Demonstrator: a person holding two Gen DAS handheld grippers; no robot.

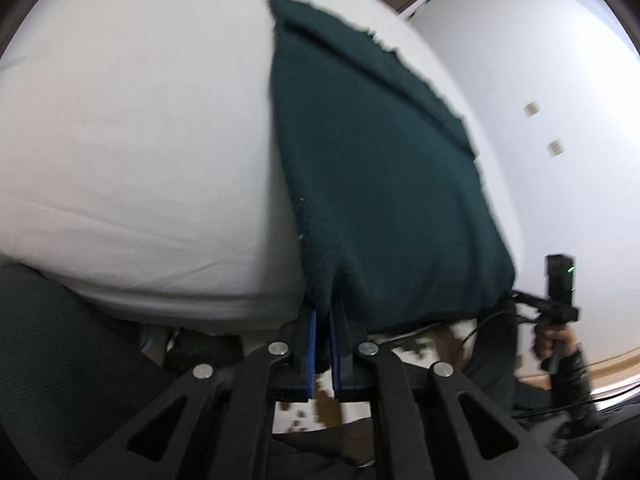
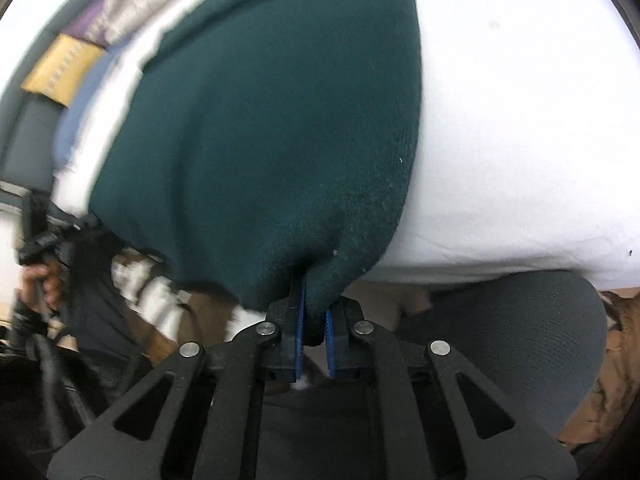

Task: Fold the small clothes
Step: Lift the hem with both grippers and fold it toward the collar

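Left wrist: both claws, left claw (image 1: 323, 320) and right claw (image 2: 314, 312), clamp green cloth (image 1: 372, 168), lengthwise away.

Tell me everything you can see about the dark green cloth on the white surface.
The dark green cloth is a soft, fuzzy knit, apparently doubled, with a folded band along its far edge and pale lint specks. It lies spread on the white surface, its near edge pulled off the surface's front. The left gripper pinches one near corner and the right gripper the other; both are shut on the fabric between blue fingers.
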